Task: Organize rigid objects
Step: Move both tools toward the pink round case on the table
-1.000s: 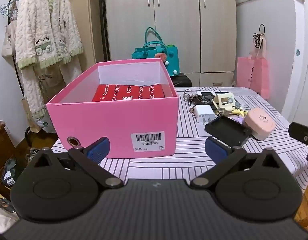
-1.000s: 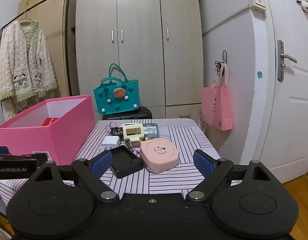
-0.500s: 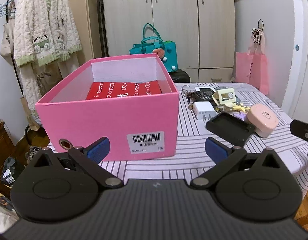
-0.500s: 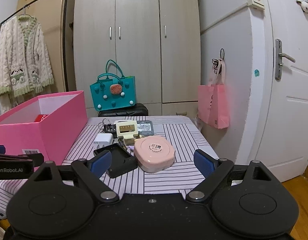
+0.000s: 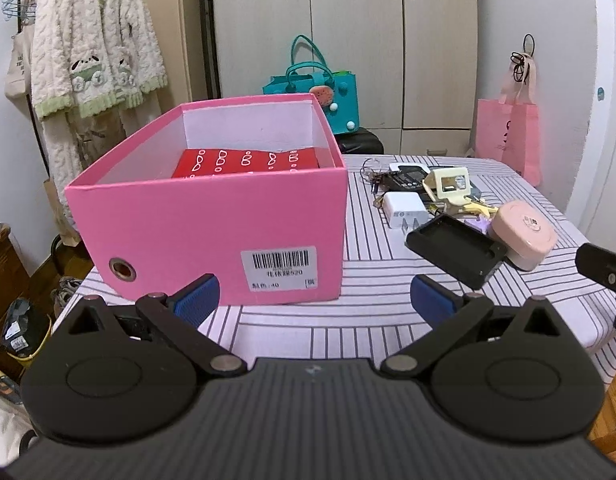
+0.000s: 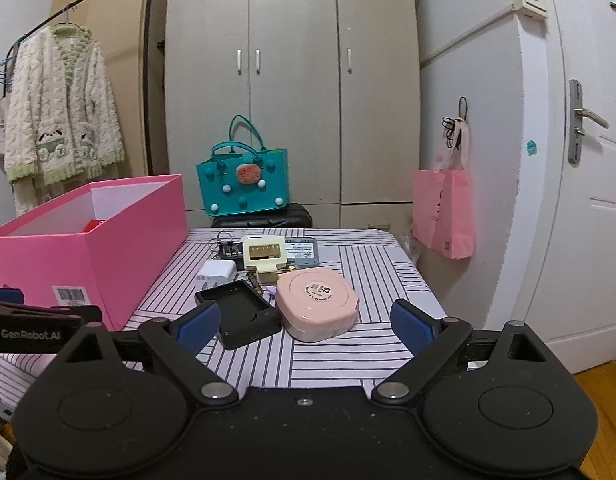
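1. Barely begun: only a red box [image 5: 247,162] inside the pink box [image 5: 211,232].
2. Left to stow, right of the pink box: black tray [image 6: 239,312], pink case [image 6: 318,304], white charger [image 6: 217,271].
3. Left gripper [image 5: 314,300] and right gripper [image 6: 305,322] spread wide, empty.

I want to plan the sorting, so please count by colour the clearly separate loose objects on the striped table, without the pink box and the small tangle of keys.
Black: 2, the open black case and the dark device at the back.
White: 1, the charger plug.
Cream: 1, the cream holder.
Pink: 1, the round pink case.
Grey: 1, the grey box.
Total: 6
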